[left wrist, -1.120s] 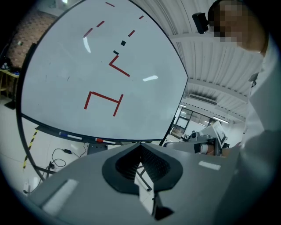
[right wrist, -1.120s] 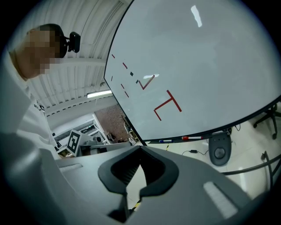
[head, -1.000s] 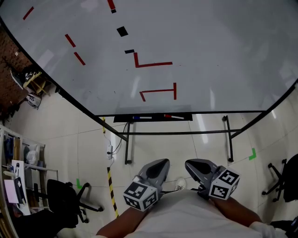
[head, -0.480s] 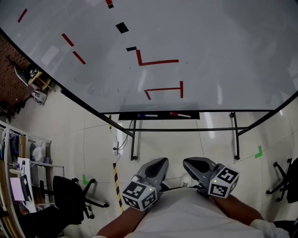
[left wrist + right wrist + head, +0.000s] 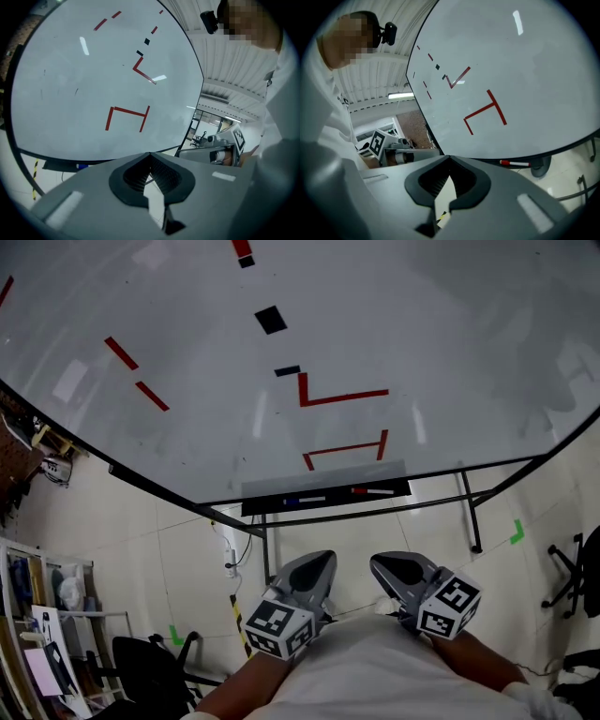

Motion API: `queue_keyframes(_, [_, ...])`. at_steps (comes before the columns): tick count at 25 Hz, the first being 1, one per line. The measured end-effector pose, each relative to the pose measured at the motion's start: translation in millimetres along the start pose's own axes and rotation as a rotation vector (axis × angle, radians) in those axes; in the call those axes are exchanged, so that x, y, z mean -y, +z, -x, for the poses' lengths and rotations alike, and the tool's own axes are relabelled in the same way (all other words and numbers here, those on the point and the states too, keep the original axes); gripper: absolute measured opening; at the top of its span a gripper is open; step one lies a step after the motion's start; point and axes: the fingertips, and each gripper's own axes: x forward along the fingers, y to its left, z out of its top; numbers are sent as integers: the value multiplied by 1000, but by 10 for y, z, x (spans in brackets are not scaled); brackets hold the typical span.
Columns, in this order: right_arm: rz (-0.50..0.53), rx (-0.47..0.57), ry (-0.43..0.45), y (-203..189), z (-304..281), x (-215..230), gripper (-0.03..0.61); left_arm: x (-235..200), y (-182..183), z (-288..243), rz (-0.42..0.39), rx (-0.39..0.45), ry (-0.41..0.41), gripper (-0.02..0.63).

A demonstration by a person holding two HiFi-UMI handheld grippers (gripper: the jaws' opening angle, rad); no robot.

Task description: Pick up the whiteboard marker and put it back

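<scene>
A red-capped whiteboard marker (image 5: 372, 491) and a blue-capped one (image 5: 305, 500) lie in the dark tray (image 5: 262, 505) under the whiteboard (image 5: 422, 324). The red marker (image 5: 514, 163) shows in the right gripper view, the blue one (image 5: 83, 166) in the left gripper view. My left gripper (image 5: 322, 564) and right gripper (image 5: 382, 565) are held close to my body, side by side, well short of the tray. Both are shut with nothing between their jaws, as also seen at the left gripper (image 5: 150, 155) and right gripper (image 5: 449, 158).
The whiteboard carries red line marks (image 5: 345, 448) and black squares (image 5: 271, 319) and stands on a black metal frame (image 5: 469, 512). A yellow-black striped strip (image 5: 236, 615) runs on the tiled floor. Office chairs (image 5: 155, 671) and shelves (image 5: 47, 615) stand at the left; another chair (image 5: 574, 577) is at the right.
The whiteboard and its tray have shifted lower and slightly right in the head view as the head turned. Both grippers stay shut in about the same place.
</scene>
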Motion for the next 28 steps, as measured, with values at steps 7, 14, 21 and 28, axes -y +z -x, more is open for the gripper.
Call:
queue_keyframes(7, [10, 17, -94, 104, -491, -69, 0, -436, 109, 71, -76, -40, -94, 17])
queue_keyframes(14, [10, 23, -158, 140, -917, -231, 0, -829, 213, 219, -78, -52, -139, 17])
queue_keyframes(21, [68, -11, -147, 163, -1111, -292, 0, -962, 221, 237, -77, -48, -149, 17])
queue_keyframes(28, [115, -56, -111, 234, -997, -116, 0, -931, 223, 95, -47, -31, -91, 17])
